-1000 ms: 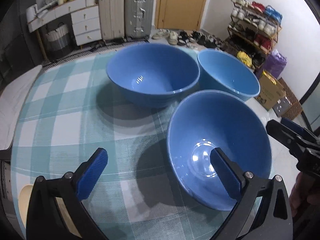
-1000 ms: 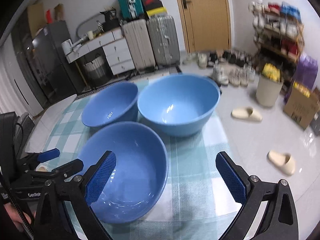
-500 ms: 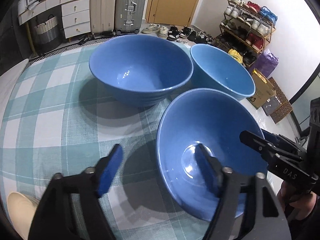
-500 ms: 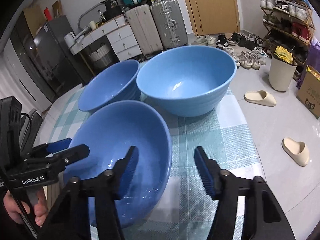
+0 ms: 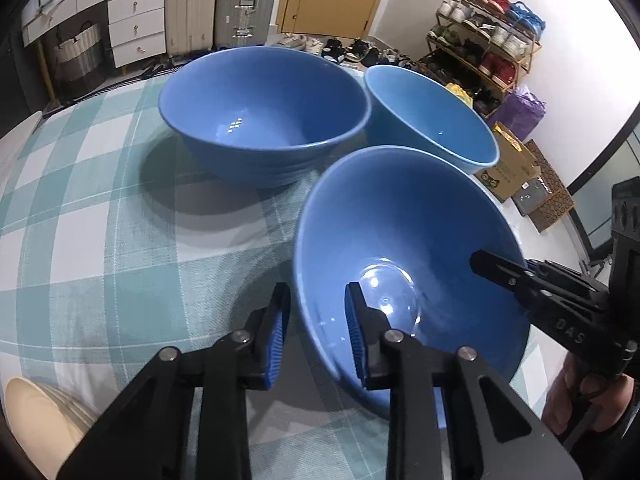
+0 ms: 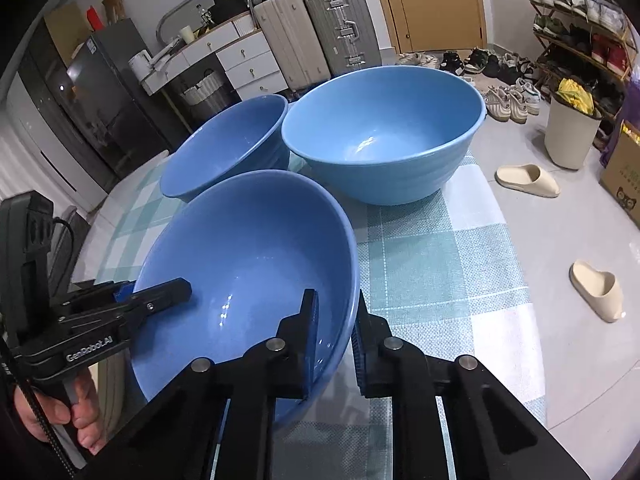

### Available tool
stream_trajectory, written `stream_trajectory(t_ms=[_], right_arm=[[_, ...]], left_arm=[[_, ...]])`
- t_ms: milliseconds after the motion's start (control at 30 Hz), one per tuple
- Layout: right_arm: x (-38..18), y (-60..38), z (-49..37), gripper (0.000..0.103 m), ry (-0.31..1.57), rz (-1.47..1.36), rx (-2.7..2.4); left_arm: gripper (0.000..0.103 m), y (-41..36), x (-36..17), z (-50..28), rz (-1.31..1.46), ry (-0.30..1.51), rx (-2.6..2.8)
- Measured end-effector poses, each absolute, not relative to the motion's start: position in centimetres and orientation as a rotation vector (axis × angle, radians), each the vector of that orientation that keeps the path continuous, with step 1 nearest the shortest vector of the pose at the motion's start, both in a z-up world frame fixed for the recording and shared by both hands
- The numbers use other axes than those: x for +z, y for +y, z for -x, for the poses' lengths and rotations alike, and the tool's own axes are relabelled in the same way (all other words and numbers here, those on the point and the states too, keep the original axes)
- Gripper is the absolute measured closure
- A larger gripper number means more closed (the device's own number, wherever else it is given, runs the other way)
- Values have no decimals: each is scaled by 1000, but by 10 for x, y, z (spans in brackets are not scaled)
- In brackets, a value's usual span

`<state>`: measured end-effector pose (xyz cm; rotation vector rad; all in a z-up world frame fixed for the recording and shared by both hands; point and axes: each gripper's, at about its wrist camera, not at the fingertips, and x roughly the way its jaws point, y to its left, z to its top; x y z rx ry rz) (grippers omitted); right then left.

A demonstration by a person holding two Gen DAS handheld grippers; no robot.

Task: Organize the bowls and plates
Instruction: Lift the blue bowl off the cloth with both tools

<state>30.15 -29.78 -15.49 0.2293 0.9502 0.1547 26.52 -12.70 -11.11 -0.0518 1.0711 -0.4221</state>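
Observation:
Three blue bowls stand on a green-and-white checked tablecloth (image 5: pixel 100 220). The near bowl (image 5: pixel 400 220) (image 6: pixel 248 240) is gripped from both sides. My left gripper (image 5: pixel 316 300) (image 6: pixel 156 290) straddles its left rim, one pad inside and one outside, jaws still closing on the wall. My right gripper (image 6: pixel 334 312) (image 5: pixel 504 266) clamps the opposite rim the same way, its jaws also closing. Behind stand a darker blue bowl (image 5: pixel 260 112) (image 6: pixel 228 140) and a lighter blue bowl (image 5: pixel 428 120) (image 6: pixel 384 128), both upright, close together and empty.
The table's edge runs just right of the near bowl in the right wrist view. On the floor beyond lie two cream slippers (image 6: pixel 528 180), a white bin (image 6: pixel 568 132) and a cardboard box (image 5: pixel 508 168). Suitcases (image 6: pixel 320 28), drawers and a shoe rack (image 5: pixel 488 44) line the walls.
Both grippers went from wide open to closed on the near bowl's rim, one on each side. Both cameras tipped down and came closer to the bowl.

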Motion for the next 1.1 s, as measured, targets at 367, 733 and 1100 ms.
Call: stream_trajectory(t_ms=[367,733,1100], right_arm=[[-153,-298,-298,93,955,-260,156],[-147,-296,-283,94,961,-255,140],[-142,-295,-241,94,983,-235,88]], left_arm=[[77,-131,-112,-259,49,1094,-424],[77,-132,-112,-236,39,1118,-428],[77,-134,-113,-197,42,1152,-470]])
